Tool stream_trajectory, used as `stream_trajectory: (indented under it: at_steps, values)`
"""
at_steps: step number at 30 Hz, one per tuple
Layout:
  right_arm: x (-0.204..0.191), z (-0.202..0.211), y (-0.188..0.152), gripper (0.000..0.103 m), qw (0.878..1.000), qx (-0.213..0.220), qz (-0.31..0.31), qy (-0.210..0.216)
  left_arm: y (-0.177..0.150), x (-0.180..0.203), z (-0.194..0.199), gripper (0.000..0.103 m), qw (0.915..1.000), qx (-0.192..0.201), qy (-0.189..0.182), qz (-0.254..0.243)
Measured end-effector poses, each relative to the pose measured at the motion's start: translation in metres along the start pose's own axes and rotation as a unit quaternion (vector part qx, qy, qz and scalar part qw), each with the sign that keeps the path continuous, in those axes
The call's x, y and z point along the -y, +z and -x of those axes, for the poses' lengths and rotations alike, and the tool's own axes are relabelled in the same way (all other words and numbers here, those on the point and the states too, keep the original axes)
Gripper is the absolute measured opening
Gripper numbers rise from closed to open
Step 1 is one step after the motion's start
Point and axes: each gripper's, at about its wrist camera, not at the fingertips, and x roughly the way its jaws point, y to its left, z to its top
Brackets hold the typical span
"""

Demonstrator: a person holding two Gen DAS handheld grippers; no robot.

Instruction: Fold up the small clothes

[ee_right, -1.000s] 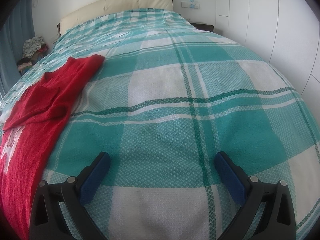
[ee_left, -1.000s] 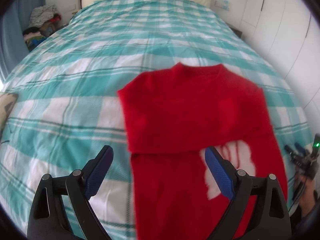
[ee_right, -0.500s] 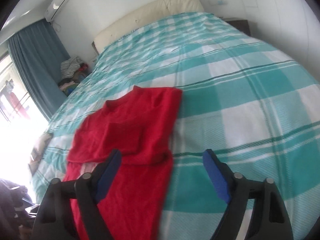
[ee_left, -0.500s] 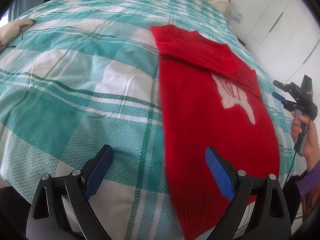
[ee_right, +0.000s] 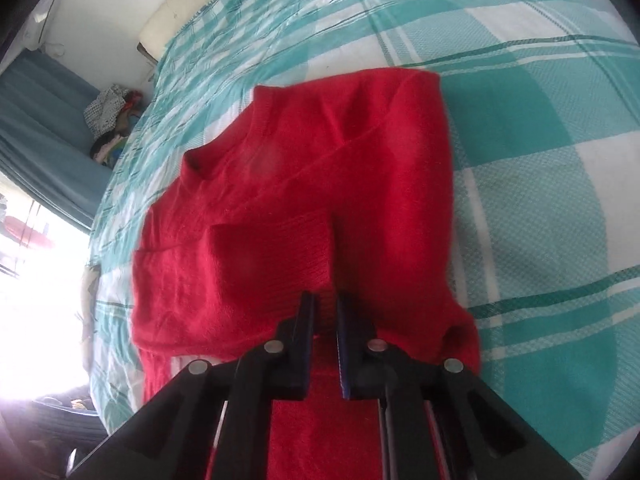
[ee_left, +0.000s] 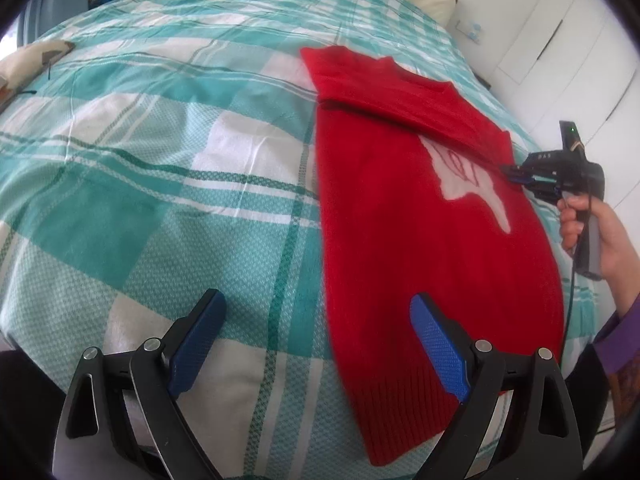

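**Red sweater half-folded on the checked bed**

So the whole thing is on a big bed (ee_left: 168, 184) with a teal-and-white checked cover, a bit rumpled, weave clearly showing up close. The red sweater (ee_left: 408, 216) lies flat toward the bed's right side as the left camera sees it, hem ribbing near the foot edge, neck toward the headboard. Its sleeves are folded across the chest, so there's a band of doubled fabric over the top part, and a white motif (ee_left: 468, 176) peeks out just below that band.

The left gripper (ee_left: 316, 344) hovers over the near edge of the bed with its blue-padded fingers (ee_left: 196, 344) spread wide, nothing between them. One finger is over bare cover, the other over the sweater's lower left part.

The right gripper (ee_right: 324, 344) is down at the sweater's side edge, level with the folded sleeve band. Its fingers (ee_right: 304, 340) are drawn nearly together with red knit in the narrow gap, so it looks pinched on the sweater. In the left view you can see the person's hand (ee_left: 600, 236) holding that gripper's handle, purple cuff at the wrist.

Room-wise: cream padded headboard (ee_right: 180, 12) at the far end, white wardrobe doors (ee_left: 560, 32) along one wall, blue curtain (ee_right: 44, 136) by a very bright window, and a heap of mixed clothes (ee_right: 112, 128) piled beside the bed near the curtain. A patterned cushion (ee_left: 32, 60) sits at the bed's far left edge.
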Motion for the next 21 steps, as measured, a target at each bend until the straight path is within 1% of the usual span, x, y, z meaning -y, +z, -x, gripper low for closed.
stream_trajectory:
  at_steps: [2, 3, 4, 5, 6, 7, 9, 12, 14, 16, 17, 18, 19, 20, 21]
  values:
    - [0.005, 0.012, -0.006, 0.013, 1.0, 0.01, 0.014, -0.003, -0.004, 0.0, 0.002, 0.092, 0.9999, -0.011, -0.007, 0.006]
    - [0.008, 0.023, -0.01, 0.02, 1.0, 0.016, 0.023, 0.003, -0.006, 0.001, 0.004, 0.087, 0.9998, -0.017, -0.008, 0.006]
    - [0.011, 0.037, -0.019, 0.037, 0.999, 0.022, 0.033, 0.011, -0.008, 0.003, 0.005, 0.08, 0.9996, -0.025, -0.008, 0.005]
    - [0.016, 0.053, -0.03, 0.048, 0.999, 0.027, 0.043, 0.019, -0.012, 0.006, 0.007, 0.078, 0.9994, -0.034, -0.008, 0.002]
    - [0.019, 0.067, -0.044, 0.061, 0.998, 0.03, 0.055, 0.029, -0.015, 0.008, 0.009, 0.078, 0.999, -0.042, -0.014, 0.0]
    - [0.023, 0.08, -0.059, 0.063, 0.997, 0.026, 0.067, 0.037, -0.019, 0.009, 0.011, 0.078, 0.9985, -0.049, -0.023, 0.0]
    - [0.033, 0.101, -0.095, 0.063, 0.995, 0.003, 0.086, 0.046, -0.025, 0.011, 0.015, 0.076, 0.9975, -0.06, -0.037, 0.0]
    - [0.048, 0.121, -0.153, 0.063, 0.993, -0.042, 0.083, 0.074, -0.03, 0.013, 0.017, 0.064, 0.9964, -0.073, -0.043, 0.0]
    - [0.055, 0.123, -0.187, 0.063, 0.991, -0.066, 0.072, 0.094, -0.031, 0.013, 0.014, 0.056, 0.9963, -0.075, -0.041, 0.002]
    - [0.057, 0.116, -0.211, 0.063, 0.99, -0.075, 0.065, 0.098, -0.031, 0.012, 0.01, 0.034, 0.9959, -0.08, -0.042, 0.008]
    - [0.057, 0.111, -0.22, 0.063, 0.99, -0.074, 0.065, 0.097, -0.031, 0.013, 0.009, 0.029, 0.9955, -0.083, -0.046, 0.009]
    - [0.056, 0.106, -0.225, 0.063, 0.99, -0.072, 0.062, 0.101, -0.031, 0.014, 0.008, 0.017, 0.9949, -0.086, -0.053, 0.009]
    - [0.053, 0.1, -0.228, 0.06, 0.99, -0.07, 0.057, 0.11, -0.032, 0.016, 0.007, 0.01, 0.9943, -0.09, -0.057, 0.006]
    - [0.05, 0.097, -0.231, 0.055, 0.989, -0.07, 0.056, 0.118, -0.033, 0.018, 0.007, 0.008, 0.9942, -0.09, -0.058, 0.003]
    - [0.045, 0.094, -0.233, 0.03, 0.988, -0.07, 0.06, 0.126, -0.034, 0.018, 0.009, 0.005, 0.9945, -0.087, -0.059, 0.002]
